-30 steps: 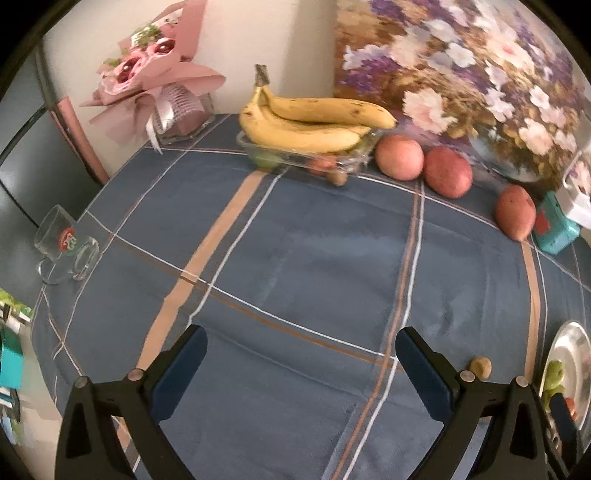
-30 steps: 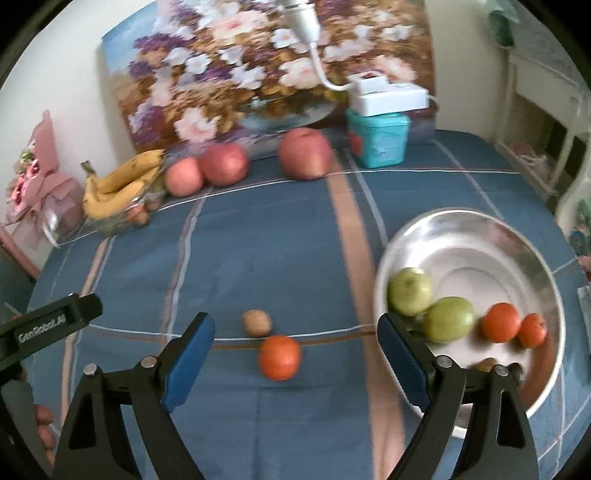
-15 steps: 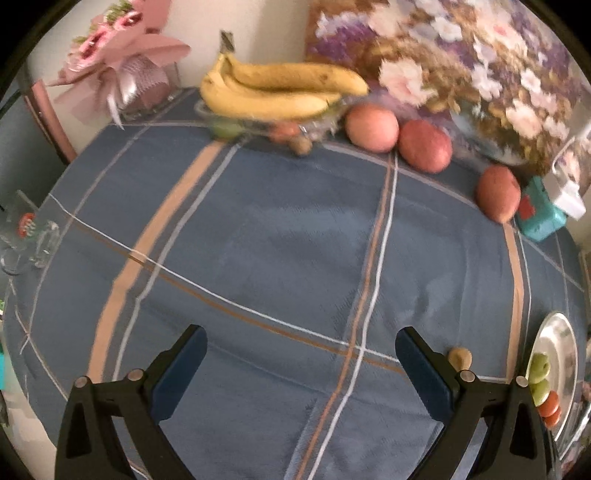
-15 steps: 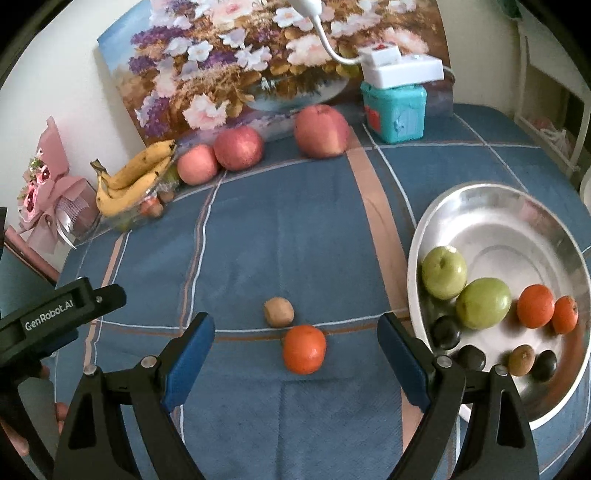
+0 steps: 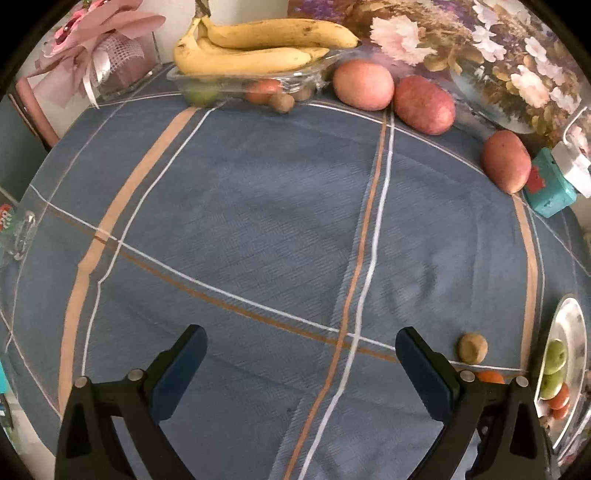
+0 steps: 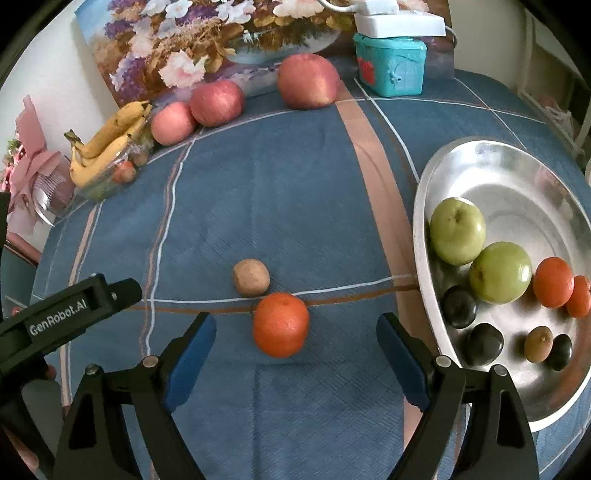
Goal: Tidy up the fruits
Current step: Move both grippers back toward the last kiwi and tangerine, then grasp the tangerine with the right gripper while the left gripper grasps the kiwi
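Note:
An orange (image 6: 280, 324) lies on the blue cloth, with a brown kiwi (image 6: 251, 277) just behind it. My right gripper (image 6: 295, 350) is open and empty; the orange sits between and just ahead of its fingertips. A steel bowl (image 6: 517, 166) at the right holds two green apples (image 6: 457, 230), oranges and several small dark fruits. My left gripper (image 5: 301, 363) is open and empty over bare cloth; the kiwi (image 5: 472, 348) and the bowl (image 5: 574, 321) lie to its right.
Three red apples (image 6: 308, 80) line the back by a flower painting (image 6: 221, 33). Bananas (image 5: 255, 48) rest on a glass dish (image 5: 177, 75) at the back left. A teal box (image 6: 389, 68), a pink bouquet (image 5: 99, 40) and a glass mug (image 5: 16, 236) stand at the edges.
Both grippers have moved forward over the table. The orange now sits closer, between the right fingertips. The bananas and apples loom larger in the left wrist view.

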`<state>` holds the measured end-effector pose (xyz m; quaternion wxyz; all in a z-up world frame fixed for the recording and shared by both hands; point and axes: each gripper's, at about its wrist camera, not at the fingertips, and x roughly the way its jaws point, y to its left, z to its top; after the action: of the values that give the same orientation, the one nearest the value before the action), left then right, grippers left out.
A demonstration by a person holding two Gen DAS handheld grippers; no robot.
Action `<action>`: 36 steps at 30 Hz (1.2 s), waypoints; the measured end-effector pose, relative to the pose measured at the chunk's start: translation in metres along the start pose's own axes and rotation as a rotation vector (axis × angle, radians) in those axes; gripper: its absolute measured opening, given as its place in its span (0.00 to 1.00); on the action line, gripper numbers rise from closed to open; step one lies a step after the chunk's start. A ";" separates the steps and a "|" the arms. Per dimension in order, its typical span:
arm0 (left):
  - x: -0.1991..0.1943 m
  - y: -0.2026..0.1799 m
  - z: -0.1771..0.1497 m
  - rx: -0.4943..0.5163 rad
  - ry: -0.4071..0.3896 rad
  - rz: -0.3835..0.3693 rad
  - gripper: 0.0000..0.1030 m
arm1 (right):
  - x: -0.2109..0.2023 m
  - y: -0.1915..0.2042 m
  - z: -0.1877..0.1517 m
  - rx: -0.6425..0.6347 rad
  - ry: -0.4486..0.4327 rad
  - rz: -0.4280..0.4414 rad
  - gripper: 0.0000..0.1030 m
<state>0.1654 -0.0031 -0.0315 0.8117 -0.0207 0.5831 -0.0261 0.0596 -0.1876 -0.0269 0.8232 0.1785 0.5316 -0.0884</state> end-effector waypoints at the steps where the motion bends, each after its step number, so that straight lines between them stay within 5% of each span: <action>1: -0.001 -0.001 0.000 -0.002 -0.005 -0.011 1.00 | 0.001 0.000 0.000 -0.002 0.002 -0.004 0.71; 2: -0.001 -0.001 0.002 -0.006 -0.010 -0.015 1.00 | 0.001 0.000 0.000 -0.001 0.006 -0.005 0.63; 13: -0.008 -0.001 0.005 -0.058 -0.033 -0.099 1.00 | 0.001 -0.006 0.003 0.041 0.034 0.074 0.35; 31: -0.004 -0.026 0.003 0.010 0.004 -0.181 1.00 | -0.010 -0.022 0.010 0.076 0.004 0.053 0.31; 36: 0.000 -0.043 0.001 0.052 0.023 -0.256 0.99 | -0.012 -0.024 0.012 0.074 0.002 0.048 0.31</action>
<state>0.1655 -0.0458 -0.0286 0.7951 -0.0736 0.5843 -0.1449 0.0564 -0.2150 -0.0169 0.8174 0.2217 0.5243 -0.0884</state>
